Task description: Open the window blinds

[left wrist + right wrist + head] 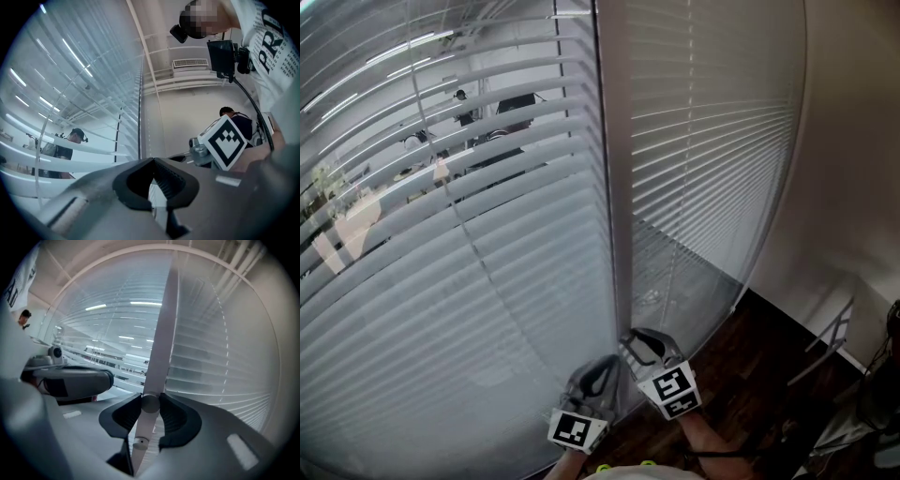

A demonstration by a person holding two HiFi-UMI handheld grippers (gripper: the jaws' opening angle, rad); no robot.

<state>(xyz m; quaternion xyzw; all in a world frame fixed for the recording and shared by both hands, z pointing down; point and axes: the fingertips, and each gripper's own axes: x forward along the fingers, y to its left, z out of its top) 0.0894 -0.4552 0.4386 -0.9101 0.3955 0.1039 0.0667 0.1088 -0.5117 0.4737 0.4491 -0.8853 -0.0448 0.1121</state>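
Head view: left blind point(469, 281) has slats tilted partly open, right blind point(712, 141) lies flat shut; left hand-held gripper point(598, 375) and right hand-held gripper point(641, 344) sit low between them; left gripper view: jaws together, empty; right gripper view: jaws clamped on the wand point(161, 333).

Blind slats point(487, 244) smooth matt white; wand point(157, 357) matt plastic; floor point(750, 375) glossy dark wood.

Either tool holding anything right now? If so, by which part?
The right tool clamps the blind's tilt wand near its lower end, just above the tip. The left tool is shut with nothing in it.
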